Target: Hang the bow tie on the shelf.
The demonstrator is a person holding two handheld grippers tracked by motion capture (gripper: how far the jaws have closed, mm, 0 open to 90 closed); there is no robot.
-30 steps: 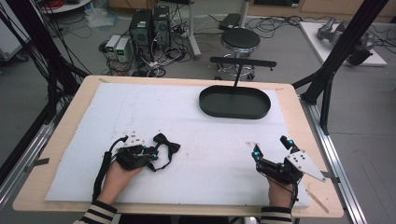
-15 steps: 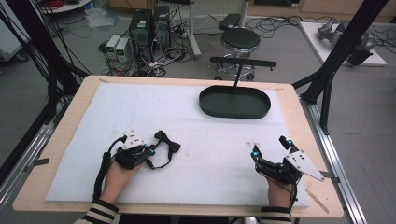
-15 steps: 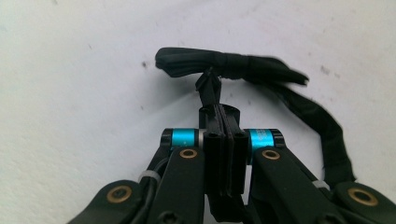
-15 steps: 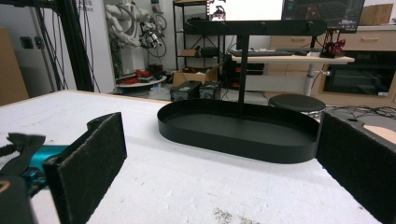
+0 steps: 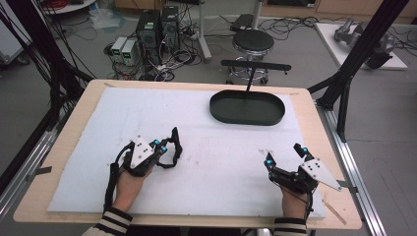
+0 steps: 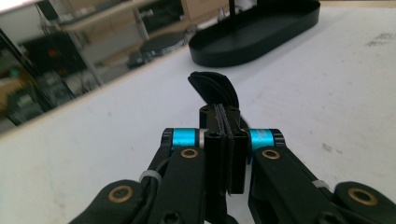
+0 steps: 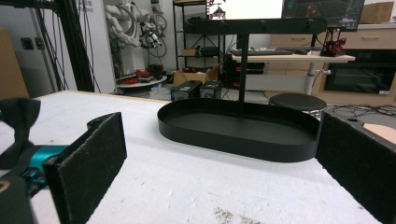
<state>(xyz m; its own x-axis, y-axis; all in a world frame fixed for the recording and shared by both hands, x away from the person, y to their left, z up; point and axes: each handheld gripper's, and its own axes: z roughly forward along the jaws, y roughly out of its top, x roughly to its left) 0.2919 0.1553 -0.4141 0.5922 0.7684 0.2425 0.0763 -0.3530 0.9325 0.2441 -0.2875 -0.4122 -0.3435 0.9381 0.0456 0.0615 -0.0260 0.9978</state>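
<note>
A black bow-shaped cloth piece (image 5: pixel 173 143) with a thin strap is pinched at the tips of my left gripper (image 5: pixel 160 146), just above the white mat on the near left. Along the left gripper view, the jaws stand pressed together (image 6: pixel 223 115) with the folded black bow (image 6: pixel 215 87) sticking up between them. My right gripper (image 5: pixel 284 155) rests at the near right, open and with nothing between its felt pads (image 7: pixel 93 154). A black oval tray (image 5: pixel 246 120) with a T-shaped stand (image 5: pixel 254 66) sits at the far right of the mat.
A white mat (image 5: pixel 211 167) covers the wooden table (image 5: pixel 64 147). The tray (image 7: pixel 233 142) lies straight ahead of the right gripper. Beyond the table's far edge stand a stool (image 5: pixel 252 43), computer boxes (image 5: pixel 157 27) and cables on the floor.
The left gripper's jaws have closed on the black bow and the hand has risen a little with it. The right gripper has stayed where it was.
</note>
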